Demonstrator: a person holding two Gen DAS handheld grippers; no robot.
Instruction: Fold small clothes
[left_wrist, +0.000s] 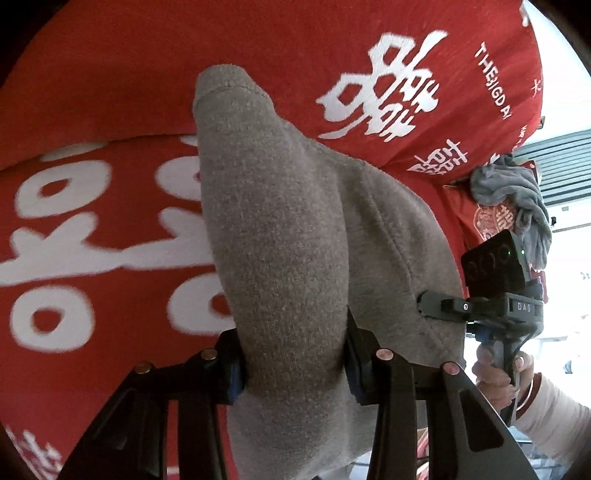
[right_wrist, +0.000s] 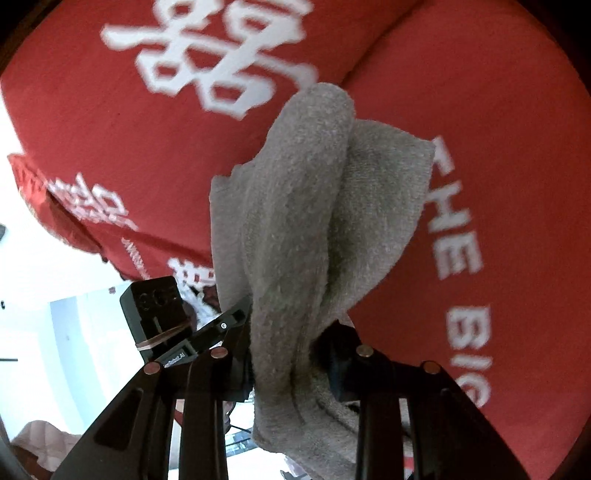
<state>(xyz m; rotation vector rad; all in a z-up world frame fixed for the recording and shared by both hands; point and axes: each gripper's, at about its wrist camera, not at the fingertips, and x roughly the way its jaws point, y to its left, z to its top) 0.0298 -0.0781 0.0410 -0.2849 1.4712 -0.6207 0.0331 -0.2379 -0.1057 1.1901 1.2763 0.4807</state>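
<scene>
Gray cloth (left_wrist: 280, 229) bulges between the jaws of the left gripper (left_wrist: 293, 363), which are clamped on a thick fold of it close to the lens. The fabric rises from the blue pads (left_wrist: 236, 373) in a rounded hump and ends in a hemmed edge near the top of the left wrist view, with a second flap spreading off to the right. Behind it lies a red cloth (left_wrist: 110, 74) printed with large white characters and Latin lettering; whether a counter lies under it cannot be told.

At the right edge of that view, the right gripper (left_wrist: 432, 304) bites the same gray cloth at its far flap, and a hand (left_wrist: 498, 373) in a pale sleeve grips the handle below its black camera box. A second, crumpled gray garment (left_wrist: 517, 192) lies beyond, on the red cloth near its edge.

From the right wrist, the cloth (right_wrist: 295, 221) stands up bunched in vertical folds, the jaws of the right gripper (right_wrist: 291, 358) squeezed on its lower part. The left gripper (right_wrist: 236, 317) shows low at left, its tip touching the gray fabric. The red cloth (right_wrist: 498, 110) fills the background here too.
</scene>
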